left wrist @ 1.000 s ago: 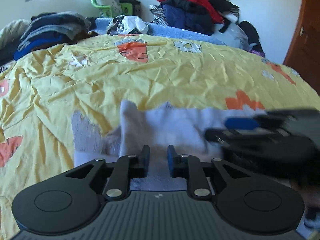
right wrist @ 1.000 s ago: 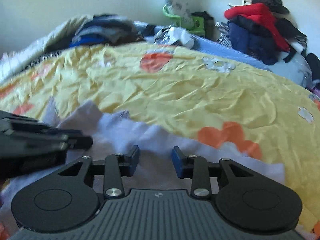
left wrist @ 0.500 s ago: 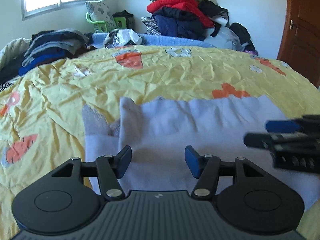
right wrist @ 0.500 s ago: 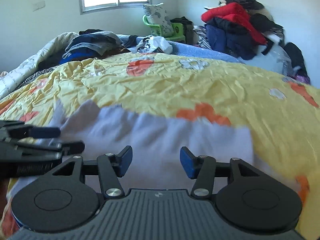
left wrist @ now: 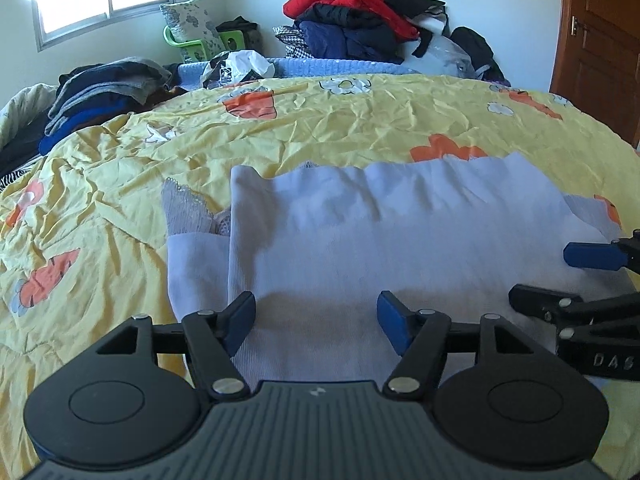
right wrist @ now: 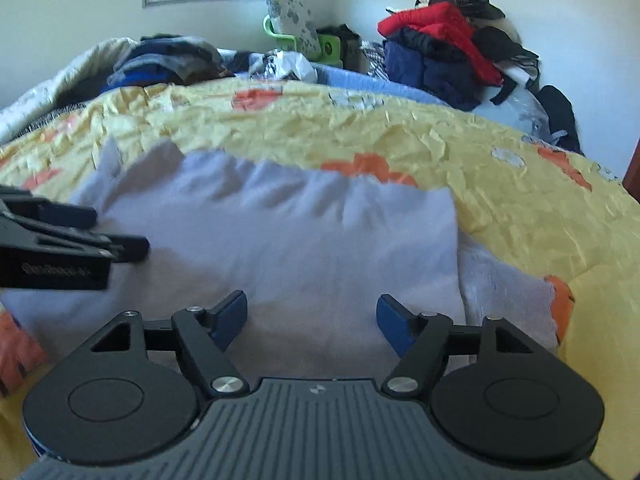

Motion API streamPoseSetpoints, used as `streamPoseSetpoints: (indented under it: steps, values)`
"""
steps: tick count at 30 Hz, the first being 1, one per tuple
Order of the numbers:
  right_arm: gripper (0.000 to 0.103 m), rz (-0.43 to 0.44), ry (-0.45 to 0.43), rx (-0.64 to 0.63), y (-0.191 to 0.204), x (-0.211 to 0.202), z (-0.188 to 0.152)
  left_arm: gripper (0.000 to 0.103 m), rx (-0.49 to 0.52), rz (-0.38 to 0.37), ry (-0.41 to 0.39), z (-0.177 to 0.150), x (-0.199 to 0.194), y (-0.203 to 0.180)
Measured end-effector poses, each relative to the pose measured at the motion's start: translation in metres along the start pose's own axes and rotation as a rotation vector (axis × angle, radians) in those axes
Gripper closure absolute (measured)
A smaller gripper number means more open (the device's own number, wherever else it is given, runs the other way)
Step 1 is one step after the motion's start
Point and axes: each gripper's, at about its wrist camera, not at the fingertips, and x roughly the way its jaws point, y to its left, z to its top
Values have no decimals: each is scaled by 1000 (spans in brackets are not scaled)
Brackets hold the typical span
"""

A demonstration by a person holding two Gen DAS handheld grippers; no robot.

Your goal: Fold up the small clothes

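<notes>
Garment: pale lilac garment (left wrist: 400, 240) lies spread on the yellow flowered bedspread (left wrist: 320, 128), a lace-edged part (left wrist: 184, 208) showing at its left.
Left gripper (left wrist: 316, 318): jaws spread, just been opening, nothing pinched, over the garment's near edge.
Right gripper (right wrist: 312, 316): jaws spread, just been opening, holding nothing, over the garment's right half.
Far side: piled clothes (left wrist: 352, 12).

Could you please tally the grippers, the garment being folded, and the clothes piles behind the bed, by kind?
Grippers: 2, left gripper and right gripper
Pale lavender garment: 1
Clothes piles: 2, dark folded stack and red-topped heap
Total: 5
</notes>
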Motion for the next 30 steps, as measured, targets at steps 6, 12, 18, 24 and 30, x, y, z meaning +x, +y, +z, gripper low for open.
streamPoseSetpoints:
  steps: [6, 12, 18, 24, 30]
  values:
    - [26, -4, -15, 39, 2, -12, -4, 33, 10, 0, 4, -8, -5, -1]
    - [23, -10, 0, 37, 4, -12, -13, 30, 22, 4, 0, -17, -11, -2]
    - [22, -20, 1, 39, 6, -15, -19, 29, 41, 8, -6, -22, -15, -4]
    - [22, -25, 3, 54, 6, -20, -22, 28, 48, -3, -10, -23, -24, -1]
    - [22, -17, -2, 54, 10, -28, -25, 28, 32, -7, -8, -22, -31, 14]
